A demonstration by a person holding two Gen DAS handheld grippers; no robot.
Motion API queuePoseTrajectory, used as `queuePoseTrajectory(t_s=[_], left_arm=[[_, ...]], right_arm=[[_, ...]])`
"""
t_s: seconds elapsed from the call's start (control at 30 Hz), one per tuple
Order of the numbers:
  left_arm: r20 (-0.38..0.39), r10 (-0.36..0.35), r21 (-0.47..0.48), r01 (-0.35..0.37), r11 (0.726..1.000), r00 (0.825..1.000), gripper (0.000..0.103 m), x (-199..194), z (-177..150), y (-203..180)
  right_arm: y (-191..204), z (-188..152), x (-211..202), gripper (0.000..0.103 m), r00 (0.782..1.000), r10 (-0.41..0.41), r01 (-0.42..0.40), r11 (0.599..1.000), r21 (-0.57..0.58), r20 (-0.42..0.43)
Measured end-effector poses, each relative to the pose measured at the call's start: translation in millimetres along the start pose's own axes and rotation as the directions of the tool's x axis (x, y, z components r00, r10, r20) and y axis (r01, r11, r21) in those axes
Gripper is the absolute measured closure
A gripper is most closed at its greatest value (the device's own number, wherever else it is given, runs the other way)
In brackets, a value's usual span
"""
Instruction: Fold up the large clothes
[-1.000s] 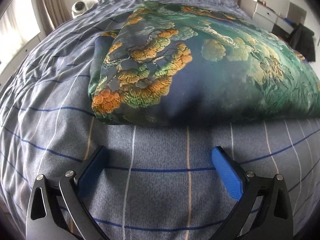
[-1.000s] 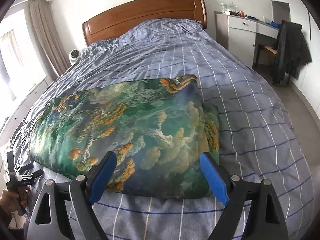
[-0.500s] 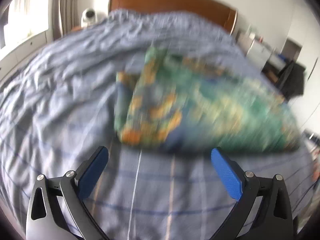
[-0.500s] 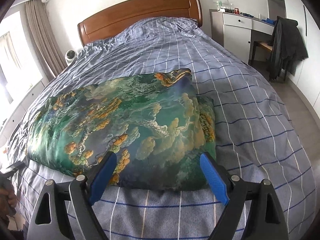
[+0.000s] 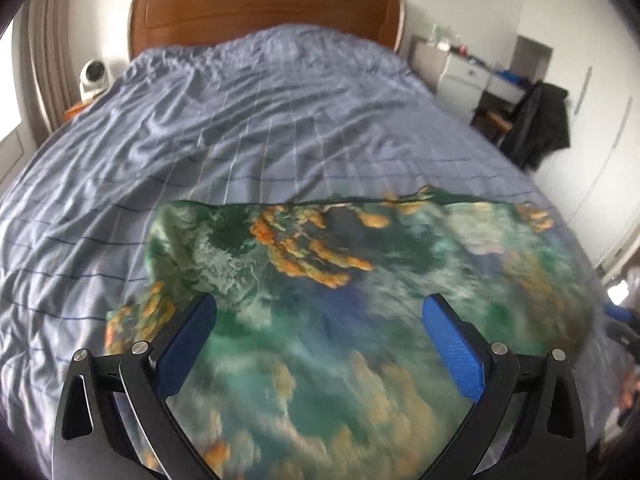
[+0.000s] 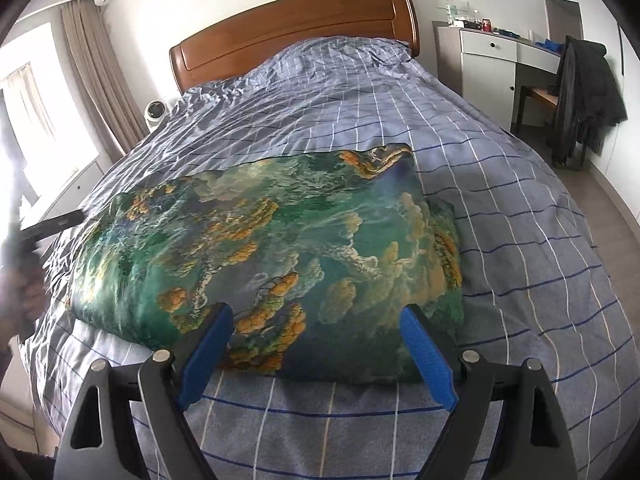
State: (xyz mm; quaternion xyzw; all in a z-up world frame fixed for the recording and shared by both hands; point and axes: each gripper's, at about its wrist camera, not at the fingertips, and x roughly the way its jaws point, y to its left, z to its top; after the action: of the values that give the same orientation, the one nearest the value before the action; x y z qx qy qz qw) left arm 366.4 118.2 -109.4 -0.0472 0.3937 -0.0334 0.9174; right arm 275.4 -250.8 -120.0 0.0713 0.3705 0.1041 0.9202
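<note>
Bedroom, wooden headboard, blue checked duvet across the bed, white desk and dark coat on a chair off to the right. Green-and-orange printed garment folded into a thick rectangle near the foot of the bed, lying flat, long axis across. Extra layer poking out along its right edge.

Left gripper: jaws spread wide, nothing between them, hovering over the garment's left part; view motion-blurred. Right gripper: jaws apart, empty, just short of the near edge.

Judging by the stack: mid-fold, between grasps, probably one more fold to go. Next move likely needs both grippers down on an edge or end, pinching all layers together, then carrying it over evenly. Slippery-looking fabric, so risk of layers sliding apart.
</note>
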Motion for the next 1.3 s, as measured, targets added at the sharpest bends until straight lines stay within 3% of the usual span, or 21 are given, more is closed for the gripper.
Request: queuePoseTrajectory(t_s=[0.23, 0.43, 0.5, 0.63, 0.73, 0.83, 1.0, 1.07, 1.17, 1.3], left_arm=[[-0.078, 0.138, -0.057, -0.143, 0.988, 0.987, 0.001, 41.9, -6.3, 32.3], [-0.036, 0.154, -0.095, -0.156, 0.983, 0.987, 0.001, 27.5, 3.2, 43.8], [-0.007, 0.133, -0.115, -0.133, 0.984, 0.991, 0.001, 19.3, 9.6, 43.1], [0.057, -0.024, -0.152, 0.032, 0.988, 0.998, 0.001, 4.6, 25.1, 21.8], [0.047, -0.098, -0.094, 0.102, 0.990, 0.994, 0.001, 9.2, 37.3, -11.9], [0.032, -0.149, 0.026, 0.148, 0.989, 0.988, 0.001, 15.7, 45.7, -60.5], [-0.060, -0.055, 0.113, 0.061, 0.992, 0.997, 0.001, 44.9, 41.9, -96.2], [-0.085, -0.047, 0.136, 0.058, 0.989, 0.995, 0.001, 50.0, 29.1, -104.1], [-0.091, -0.011, 0.255, 0.034, 0.966, 0.996, 0.001, 44.5, 2.7, -121.8], [-0.084, 0.037, 0.341, -0.006, 0.940, 0.996, 0.001, 31.6, -29.1, -130.8]], right_arm=[[-10.3, -6.4, -9.4, 0.016, 1.000, -0.009, 0.009, 1.000, 0.024, -0.002], [-25.0, -14.4, -7.8, 0.016, 1.000, -0.016, 0.017, 0.997, 0.074, -0.015], [-27.9, -15.8, -6.5, 0.016, 1.000, -0.013, 0.014, 0.996, 0.087, -0.017], [-27.1, -14.7, -5.0, 0.016, 1.000, -0.010, 0.012, 0.995, 0.099, -0.014], [-22.9, -14.8, -5.1, 0.016, 1.000, 0.000, 0.000, 0.995, 0.097, -0.003], [-20.8, -17.8, -3.1, 0.016, 1.000, 0.013, -0.012, 0.995, 0.098, -0.008], [-24.3, -21.0, -6.7, 0.016, 1.000, 0.025, -0.025, 0.992, 0.121, 0.000], [-27.5, -22.3, -10.7, 0.016, 1.000, 0.025, -0.026, 0.991, 0.130, 0.012], [-34.5, -25.4, -13.2, 0.016, 1.000, 0.019, -0.021, 0.989, 0.146, 0.016], [-46.6, -31.5, -12.6, 0.016, 1.000, 0.010, -0.011, 0.984, 0.177, 0.006]])
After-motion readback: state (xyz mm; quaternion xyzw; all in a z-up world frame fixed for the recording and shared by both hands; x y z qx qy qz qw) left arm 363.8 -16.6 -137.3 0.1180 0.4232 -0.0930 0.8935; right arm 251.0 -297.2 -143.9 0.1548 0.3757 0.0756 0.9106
